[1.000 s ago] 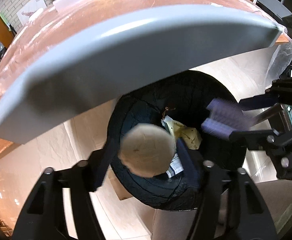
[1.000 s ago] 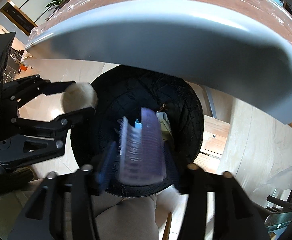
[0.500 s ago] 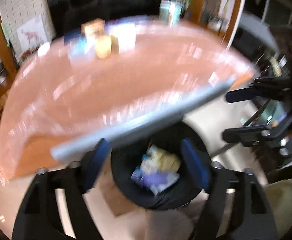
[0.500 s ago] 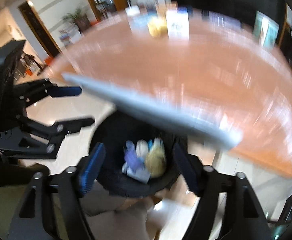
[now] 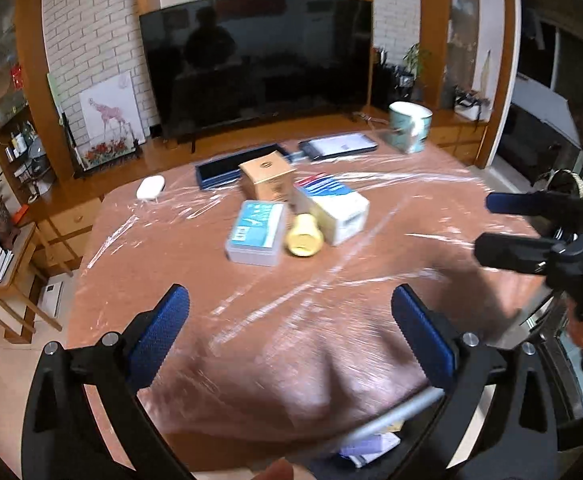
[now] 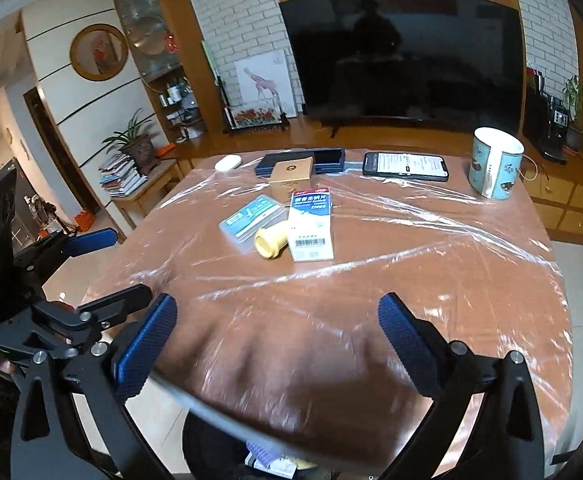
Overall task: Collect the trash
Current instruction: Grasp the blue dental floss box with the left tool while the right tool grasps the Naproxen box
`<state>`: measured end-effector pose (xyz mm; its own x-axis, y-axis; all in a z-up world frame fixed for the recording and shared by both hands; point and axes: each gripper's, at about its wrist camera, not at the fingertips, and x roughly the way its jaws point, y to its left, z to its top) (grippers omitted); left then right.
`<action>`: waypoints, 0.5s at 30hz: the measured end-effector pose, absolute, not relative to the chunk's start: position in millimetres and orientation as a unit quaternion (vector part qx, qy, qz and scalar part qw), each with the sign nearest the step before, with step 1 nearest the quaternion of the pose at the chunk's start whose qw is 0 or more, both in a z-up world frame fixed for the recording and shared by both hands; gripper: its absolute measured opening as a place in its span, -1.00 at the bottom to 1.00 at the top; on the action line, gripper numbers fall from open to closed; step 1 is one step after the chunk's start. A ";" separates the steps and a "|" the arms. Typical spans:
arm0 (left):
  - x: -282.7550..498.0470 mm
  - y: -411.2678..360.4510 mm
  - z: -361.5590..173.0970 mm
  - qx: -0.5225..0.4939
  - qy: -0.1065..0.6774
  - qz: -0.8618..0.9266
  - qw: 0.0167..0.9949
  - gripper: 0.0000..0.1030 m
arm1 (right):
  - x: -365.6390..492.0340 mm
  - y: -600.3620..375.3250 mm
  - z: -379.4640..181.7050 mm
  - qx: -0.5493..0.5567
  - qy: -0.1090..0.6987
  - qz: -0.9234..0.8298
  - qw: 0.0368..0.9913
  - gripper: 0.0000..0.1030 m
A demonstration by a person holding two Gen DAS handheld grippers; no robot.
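Both grippers hang open and empty above the near edge of a brown table [image 5: 211, 280] covered in clear film. My left gripper [image 5: 291, 320] is open; my right gripper [image 6: 275, 336] is open. A black bin [image 6: 211, 440] sits below the table edge with purple and white trash [image 6: 267, 454] inside; the trash also shows in the left wrist view [image 5: 371, 446]. Mid-table lie a small yellow cup [image 5: 304, 236] on its side, a white medicine box [image 5: 331, 208], a clear blue-labelled case [image 5: 256, 232] and a tan box [image 5: 269, 176].
A teal mug [image 6: 493, 164] stands at the far right. A phone [image 6: 405, 166], a dark flat case [image 6: 327, 158] and a white oval object [image 6: 228, 163] lie along the far edge. A TV [image 6: 403, 56] stands behind. My right gripper shows at the left wrist view's right side [image 5: 503, 224].
Both grippers let go of their trash, a tan round piece and a purple one, into the bin. Both have risen from below the table edge to above the tabletop, open.
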<state>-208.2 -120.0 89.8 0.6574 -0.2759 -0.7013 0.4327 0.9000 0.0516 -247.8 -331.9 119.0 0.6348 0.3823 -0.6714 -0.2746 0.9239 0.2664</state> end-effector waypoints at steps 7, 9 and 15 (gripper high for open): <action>-143.5 -100.0 61.5 0.085 0.414 -0.186 0.887 0.96 | -191.9 -322.6 100.7 0.084 0.420 0.154 0.890 0.93; -129.0 -100.0 59.2 0.078 0.419 -0.194 0.883 0.96 | -171.9 -319.8 94.3 0.097 0.429 0.157 0.884 0.88; -88.5 -116.3 42.4 0.109 0.437 -0.207 0.868 0.60 | -125.1 -306.3 69.6 0.086 0.467 0.137 0.869 0.43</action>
<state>-88.5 -116.3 42.4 0.5311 -0.2651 -0.8047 0.4554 0.8902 0.0073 -125.1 -306.3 69.6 0.5259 0.3189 -0.7885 -0.1589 0.9476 0.2773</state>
